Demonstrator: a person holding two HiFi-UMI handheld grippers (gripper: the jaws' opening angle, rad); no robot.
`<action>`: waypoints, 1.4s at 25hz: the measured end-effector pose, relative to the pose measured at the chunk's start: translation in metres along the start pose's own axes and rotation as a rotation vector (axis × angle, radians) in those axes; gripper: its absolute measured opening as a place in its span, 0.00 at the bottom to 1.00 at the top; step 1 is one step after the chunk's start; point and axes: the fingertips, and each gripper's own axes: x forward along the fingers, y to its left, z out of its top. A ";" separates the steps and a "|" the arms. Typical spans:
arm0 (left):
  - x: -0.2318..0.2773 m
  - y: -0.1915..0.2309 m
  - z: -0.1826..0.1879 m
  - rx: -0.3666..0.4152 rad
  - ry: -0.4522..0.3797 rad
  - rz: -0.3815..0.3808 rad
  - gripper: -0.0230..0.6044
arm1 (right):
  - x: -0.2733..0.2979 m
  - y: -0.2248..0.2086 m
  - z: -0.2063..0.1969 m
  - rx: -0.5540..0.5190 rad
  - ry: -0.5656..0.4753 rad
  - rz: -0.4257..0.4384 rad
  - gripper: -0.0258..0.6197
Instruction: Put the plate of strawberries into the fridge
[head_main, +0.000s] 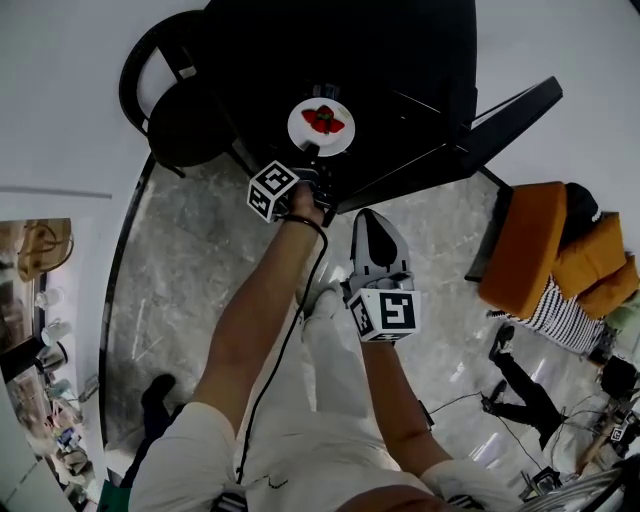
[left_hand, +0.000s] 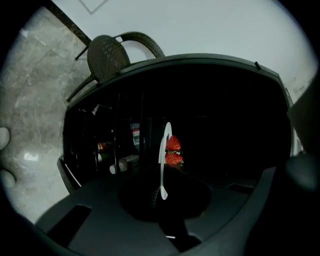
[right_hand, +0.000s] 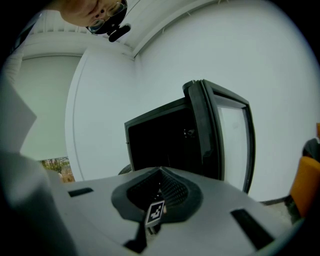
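A white plate with red strawberries hangs at the dark mouth of the black fridge. My left gripper is shut on the plate's near rim. In the left gripper view the plate shows edge-on between the jaws, with the strawberries on its right and my left gripper pinching its lower edge. My right gripper hangs back over the floor, shut and holding nothing. The right gripper view looks past my right gripper at the open fridge.
The fridge door stands open to the right. Bottles and cartons sit on racks inside at the left. A black wicker chair stands left of the fridge. Orange cushions and a person's legs lie at the right.
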 end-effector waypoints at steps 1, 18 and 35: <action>0.002 0.002 0.000 -0.002 0.004 0.002 0.05 | -0.001 0.001 0.000 -0.002 0.000 0.001 0.06; 0.032 0.025 0.003 -0.042 0.018 0.043 0.05 | 0.002 0.002 -0.005 0.006 0.015 0.003 0.06; 0.042 0.033 -0.001 -0.019 0.045 0.039 0.06 | 0.004 0.001 -0.013 -0.001 0.036 0.009 0.06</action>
